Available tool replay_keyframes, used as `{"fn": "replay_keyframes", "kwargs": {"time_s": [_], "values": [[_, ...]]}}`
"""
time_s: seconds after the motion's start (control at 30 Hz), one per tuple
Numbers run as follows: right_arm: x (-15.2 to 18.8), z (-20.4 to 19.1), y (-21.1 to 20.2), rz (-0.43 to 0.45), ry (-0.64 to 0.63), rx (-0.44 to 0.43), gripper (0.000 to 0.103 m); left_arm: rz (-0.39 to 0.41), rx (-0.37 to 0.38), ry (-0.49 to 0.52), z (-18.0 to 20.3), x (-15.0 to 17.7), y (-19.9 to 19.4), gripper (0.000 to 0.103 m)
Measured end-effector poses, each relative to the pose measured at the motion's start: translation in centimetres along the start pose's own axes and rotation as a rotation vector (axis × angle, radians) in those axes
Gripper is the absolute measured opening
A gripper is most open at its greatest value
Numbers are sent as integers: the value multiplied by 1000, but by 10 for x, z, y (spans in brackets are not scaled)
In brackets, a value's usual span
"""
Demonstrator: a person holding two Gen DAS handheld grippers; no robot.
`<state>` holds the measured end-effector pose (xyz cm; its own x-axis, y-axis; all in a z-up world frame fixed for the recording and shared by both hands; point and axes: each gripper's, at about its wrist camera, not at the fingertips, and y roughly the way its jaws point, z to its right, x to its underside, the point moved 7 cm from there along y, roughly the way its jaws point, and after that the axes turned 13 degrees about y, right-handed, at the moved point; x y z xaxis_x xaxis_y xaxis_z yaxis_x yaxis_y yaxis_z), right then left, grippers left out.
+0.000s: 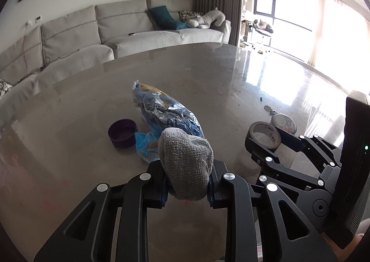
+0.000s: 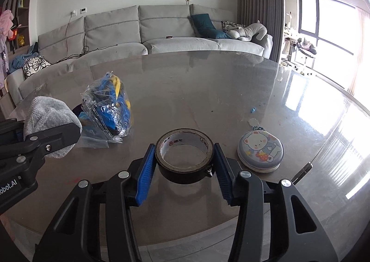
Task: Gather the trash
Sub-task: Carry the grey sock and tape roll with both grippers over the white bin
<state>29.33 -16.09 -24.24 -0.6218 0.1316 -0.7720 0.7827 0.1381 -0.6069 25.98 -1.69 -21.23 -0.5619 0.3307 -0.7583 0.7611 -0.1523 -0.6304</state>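
Grey sofa (image 2: 161, 37) behind table (image 2: 208, 90); curtain (image 2: 259, 7) right.

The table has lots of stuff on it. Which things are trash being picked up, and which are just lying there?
Part of the job:
- grey cloth, held by the left hand-held gripper
- tape roll, held by the right hand-held gripper
- crumpled plastic bag, probably trash

Just lying about:
- purple cap
- bear pouch
- table

daylight from window (image 1: 289, 7) at right | table (image 1: 266, 72) glare | fisheye edges curved, dark
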Motion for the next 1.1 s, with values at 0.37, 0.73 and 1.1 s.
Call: {"fn": "replay_keyframes", "kwargs": {"time_s": [0.37,0.73,1.1], "values": [[-2,3,-89,57,-8,30,50,66,60,36,25,-8,-49,24],[41,16,-165,54,27,92,50,32,148,94,78,34,-93,25],[88,41,-222,30,110,183,50,-3,234,204,145,84,-123,25]]}}
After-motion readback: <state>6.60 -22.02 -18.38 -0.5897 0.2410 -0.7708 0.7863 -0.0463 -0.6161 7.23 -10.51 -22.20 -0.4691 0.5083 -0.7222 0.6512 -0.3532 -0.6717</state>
